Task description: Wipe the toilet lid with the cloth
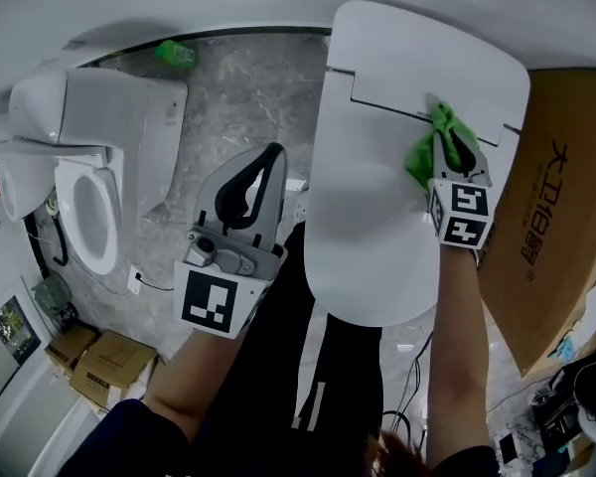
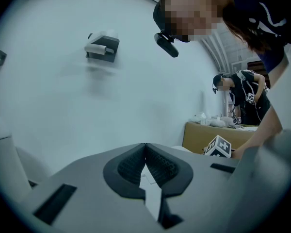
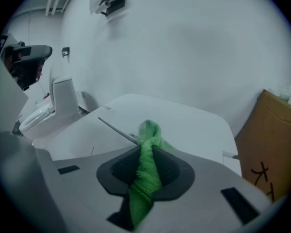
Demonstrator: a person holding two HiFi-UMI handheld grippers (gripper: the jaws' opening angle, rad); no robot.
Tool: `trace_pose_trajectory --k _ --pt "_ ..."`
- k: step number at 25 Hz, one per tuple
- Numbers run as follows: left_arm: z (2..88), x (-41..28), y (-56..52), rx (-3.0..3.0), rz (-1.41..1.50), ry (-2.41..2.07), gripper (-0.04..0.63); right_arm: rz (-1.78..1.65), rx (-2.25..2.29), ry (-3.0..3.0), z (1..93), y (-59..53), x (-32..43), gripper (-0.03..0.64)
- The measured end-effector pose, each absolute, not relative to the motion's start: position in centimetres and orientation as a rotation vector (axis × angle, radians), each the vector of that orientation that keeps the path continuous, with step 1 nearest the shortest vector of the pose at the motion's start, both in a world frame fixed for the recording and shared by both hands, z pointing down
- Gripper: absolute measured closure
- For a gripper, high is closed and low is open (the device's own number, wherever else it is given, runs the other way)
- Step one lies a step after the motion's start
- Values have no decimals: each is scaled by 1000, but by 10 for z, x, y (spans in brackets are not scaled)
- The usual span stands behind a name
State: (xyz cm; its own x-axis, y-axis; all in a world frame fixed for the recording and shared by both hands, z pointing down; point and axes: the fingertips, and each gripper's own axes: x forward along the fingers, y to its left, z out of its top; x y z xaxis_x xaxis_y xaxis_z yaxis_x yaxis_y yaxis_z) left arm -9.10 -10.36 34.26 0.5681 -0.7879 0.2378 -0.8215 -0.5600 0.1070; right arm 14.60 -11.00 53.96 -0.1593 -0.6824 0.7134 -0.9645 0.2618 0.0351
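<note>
A white toilet lid (image 1: 377,207) lies flat before me, also broad and pale in the right gripper view (image 3: 184,125). My right gripper (image 1: 449,147) is shut on a green cloth (image 1: 427,152), pressing it on the lid near the hinge line at the far right. In the right gripper view the cloth (image 3: 146,176) runs up between the jaws of the right gripper (image 3: 146,152) and bunches past the tips. My left gripper (image 1: 263,167) hovers left of the lid over the floor, jaws shut with nothing in them; the left gripper (image 2: 145,152) faces a white wall.
A second white toilet (image 1: 89,177) with open seat stands at the left. A large cardboard box (image 1: 551,217) borders the lid's right side. Small cartons (image 1: 94,361) sit on the floor at lower left. Another person (image 2: 245,93) stands far off in the left gripper view.
</note>
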Motion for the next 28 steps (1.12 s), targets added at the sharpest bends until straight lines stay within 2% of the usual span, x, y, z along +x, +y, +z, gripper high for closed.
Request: trace_pose_trajectory --k 17,28 --pt "343 -130 -103 2542 221 -1403 577 552 1313 -2051 536 -140 24 535" --pt "347 -150 -110 2507 245 -1470 577 487 1014 -2196 534 -127 -75 535"
